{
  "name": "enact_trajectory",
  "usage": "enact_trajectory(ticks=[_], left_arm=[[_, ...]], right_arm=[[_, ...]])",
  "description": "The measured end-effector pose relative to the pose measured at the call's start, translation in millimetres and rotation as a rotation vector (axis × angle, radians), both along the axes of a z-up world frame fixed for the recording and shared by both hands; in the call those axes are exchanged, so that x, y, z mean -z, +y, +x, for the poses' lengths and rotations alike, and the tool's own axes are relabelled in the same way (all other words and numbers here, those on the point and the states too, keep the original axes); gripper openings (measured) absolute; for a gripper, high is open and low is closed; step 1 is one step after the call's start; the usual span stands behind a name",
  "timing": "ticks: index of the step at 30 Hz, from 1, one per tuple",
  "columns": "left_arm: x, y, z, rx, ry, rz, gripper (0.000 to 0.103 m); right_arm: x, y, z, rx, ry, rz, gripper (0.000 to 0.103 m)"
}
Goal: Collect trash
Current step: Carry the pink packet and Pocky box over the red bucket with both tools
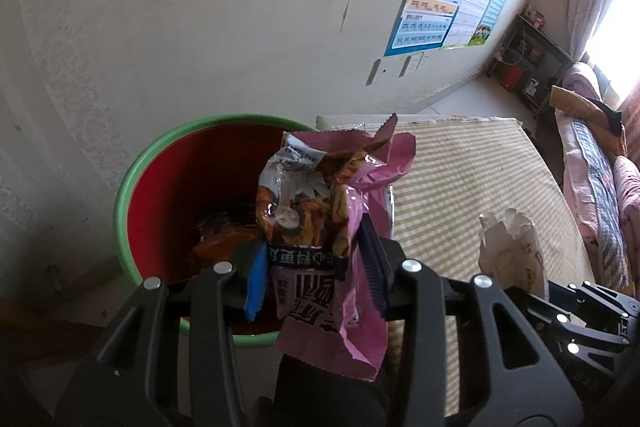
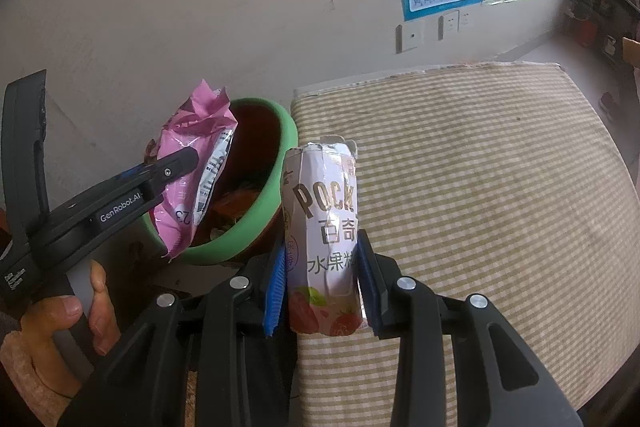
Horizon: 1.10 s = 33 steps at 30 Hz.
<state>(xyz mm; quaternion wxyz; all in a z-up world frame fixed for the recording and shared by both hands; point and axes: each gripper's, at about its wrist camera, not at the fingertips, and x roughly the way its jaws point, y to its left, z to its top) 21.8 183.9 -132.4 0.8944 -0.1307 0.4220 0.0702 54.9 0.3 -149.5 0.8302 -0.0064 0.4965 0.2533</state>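
A crumpled pink snack wrapper (image 1: 320,223) is clamped between the pads of the left gripper (image 1: 316,271) and is held above the near right part of a green-rimmed bin (image 1: 132,183) with a red inside, which stands on the floor against the wall, just left of a striped table (image 1: 472,187). A torn Pocky box (image 2: 324,239) is pinched upright between the pads of the right gripper (image 2: 322,281), over the table's near left edge and just right of the bin.

The step in hand is judged to be the drop into the bin. It would be done well if the wrapper were carried a little further over the red opening before the jaws are parted, since its lower end hangs close to the near rim; the box should be brought across the rim afterwards, so that the two grippers are kept apart.

From the left wrist view, orange scraps, possibly other wrappers, are made out at the bottom of the bin, though dimly. Only from the right wrist view is the wrapper seen from the side, with the left gripper's finger across it, and a person's hand (image 2: 72,311) on the handle at the near left.
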Motion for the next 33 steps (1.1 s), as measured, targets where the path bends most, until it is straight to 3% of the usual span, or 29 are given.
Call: enact_trajectory(ticks=[33], left_arm=[[8.6, 41.8, -7.1, -0.095, -0.001, -0.013, 0.04]], right_arm=[[0.6, 59.6, 12.6, -0.095, -0.01, -0.054, 0.033]])
